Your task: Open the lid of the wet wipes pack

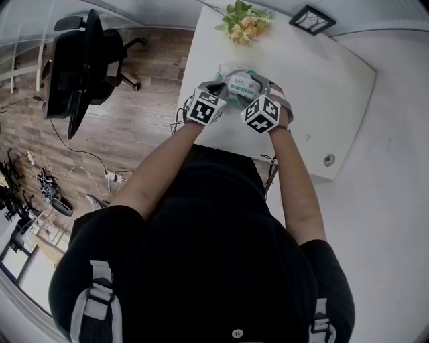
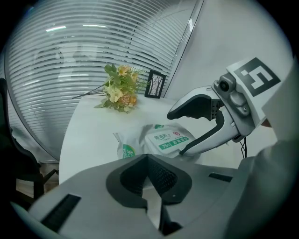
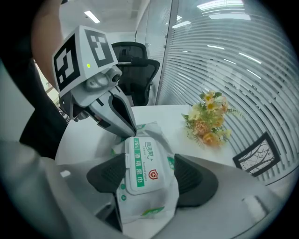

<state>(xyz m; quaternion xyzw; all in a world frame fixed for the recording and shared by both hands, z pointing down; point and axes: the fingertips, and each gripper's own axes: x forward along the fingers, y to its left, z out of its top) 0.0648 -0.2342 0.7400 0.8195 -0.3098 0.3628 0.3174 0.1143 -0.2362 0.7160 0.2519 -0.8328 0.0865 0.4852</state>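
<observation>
The wet wipes pack (image 3: 145,205) is a white soft pack with a green-printed flip lid (image 3: 142,163) lying flat on top. My right gripper (image 3: 145,175) is shut on the pack, one pad on each long side. The left gripper (image 3: 128,130) has its jaws together, tips touching the pack's far end by the lid's edge. In the left gripper view the pack (image 2: 166,140) lies just beyond my left gripper (image 2: 148,161), with the right gripper (image 2: 176,133) around it. In the head view both grippers flank the pack (image 1: 241,86).
A white table (image 1: 322,80) is beneath the pack; its near edge is close to my body. A bunch of yellow flowers (image 1: 244,23) and a small black picture frame (image 1: 312,19) sit at the table's far end. An office chair (image 1: 84,63) and cables (image 1: 80,167) are on the wood floor to the left.
</observation>
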